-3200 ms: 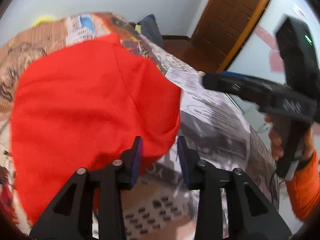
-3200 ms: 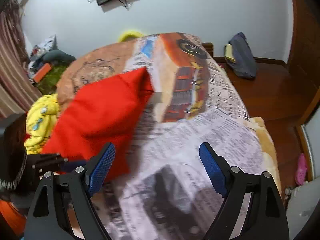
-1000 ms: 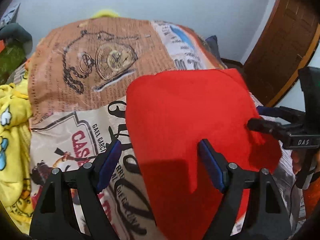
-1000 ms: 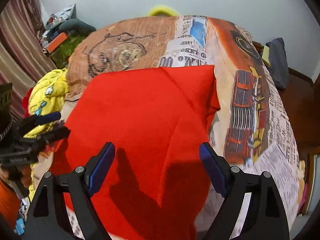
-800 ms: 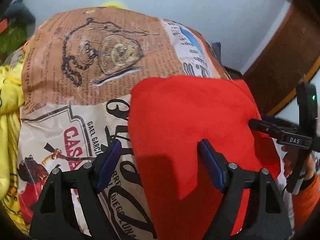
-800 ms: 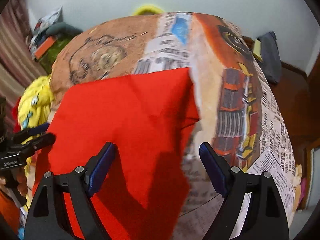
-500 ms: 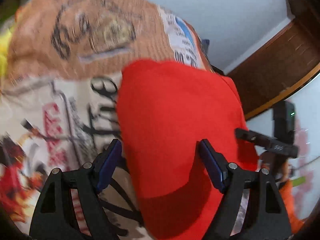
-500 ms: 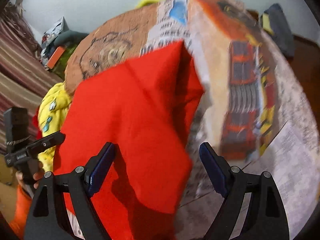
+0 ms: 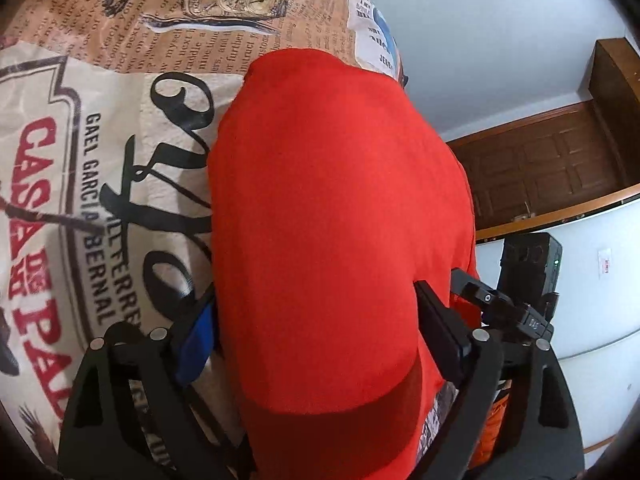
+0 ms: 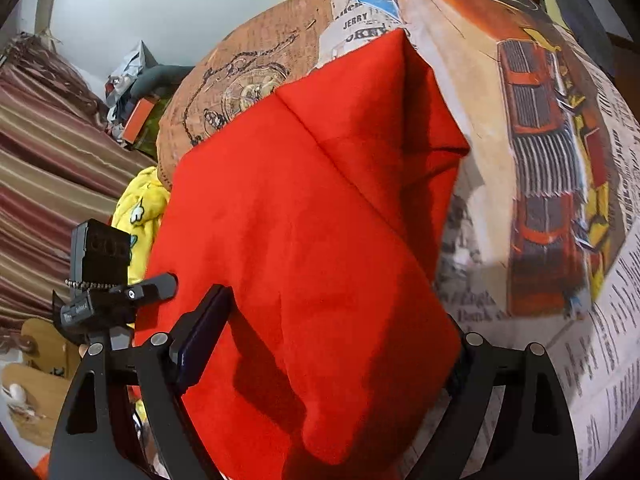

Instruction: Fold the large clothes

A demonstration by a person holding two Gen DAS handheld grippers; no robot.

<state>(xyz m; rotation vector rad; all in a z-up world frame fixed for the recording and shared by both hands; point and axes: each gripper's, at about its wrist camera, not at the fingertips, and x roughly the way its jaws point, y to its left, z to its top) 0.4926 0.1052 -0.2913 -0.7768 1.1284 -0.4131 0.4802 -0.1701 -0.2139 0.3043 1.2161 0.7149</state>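
Left gripper point(image 9: 316, 336): jaws opening, spread over the near edge of the red garment point(image 9: 336, 208), cloth between the pads, no pinch visible. Right gripper point(image 10: 332, 344): jaws opening too, straddling the same edge. Garment lies part-folded on the bed point(image 10: 540, 128). Looks soft, light, floppy; take the 2 near corners.

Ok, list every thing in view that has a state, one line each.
Red garment: folded over, lying on the bedspread, near edge between both tools.
Left tool: jaws opening, astride the garment's near edge, not clamped.
Right tool: jaws opening, garment between them, not clamped.
Bedspread: spread flat under the garment.
Wooden door: closed.
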